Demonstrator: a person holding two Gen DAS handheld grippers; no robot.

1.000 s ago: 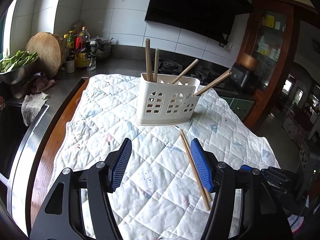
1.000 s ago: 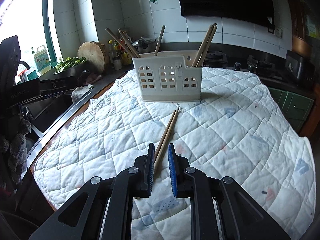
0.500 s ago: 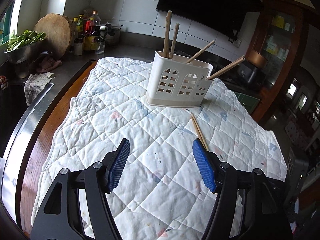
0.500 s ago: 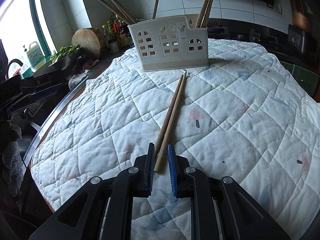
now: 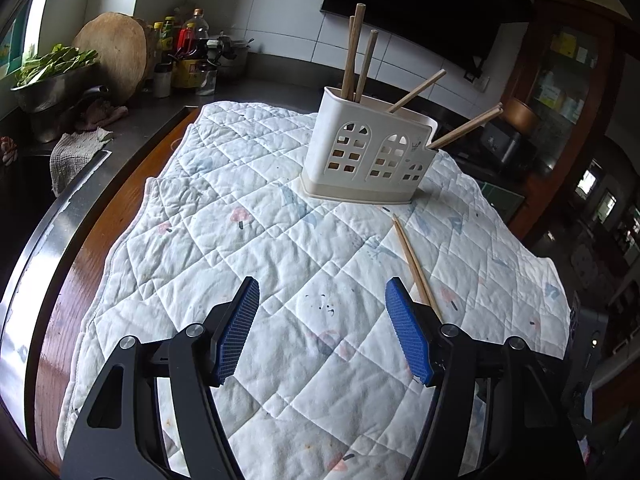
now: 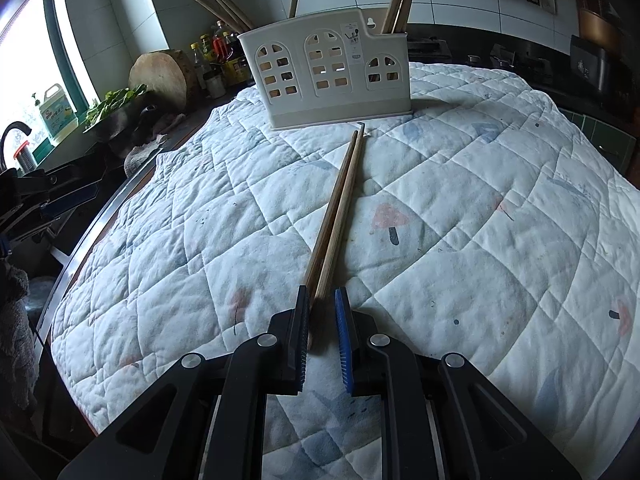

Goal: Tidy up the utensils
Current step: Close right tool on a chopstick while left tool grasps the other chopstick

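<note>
1. Chopsticks (image 6: 338, 204), two of them, lie side by side on the quilt (image 6: 480, 240). Their far tips almost reach the holder (image 6: 324, 76).
2. They look light, thin, stiff and smooth. I think they could roll or slip apart if squeezed unevenly.
3. Their near ends sit between the fingers of the right gripper (image 6: 322, 312). The jaws are nearly closed, with only a narrow gap. I cannot tell if the pads really press the sticks yet.
4. A good place to hold is right there, near the thick ends, with both sticks pinched together. Then the thin tips can go down into the holder first.
5. The holder is white plastic with little window holes. It stands upright on the quilt. More sticks (image 5: 352, 52) already lean inside it.
6. The left gripper (image 5: 322, 332) hangs over a bare part of the quilt. Its jaws are wide open and hold nothing. The two loose sticks lie just beside its right finger.
7. The quilt is soft and bumpy, so I think the sticks will not slide much on it.
8. Farther off, a round board (image 5: 112, 56), bottles (image 5: 184, 56) and a bowl of greens (image 5: 48, 76) sit on the counter.
</note>
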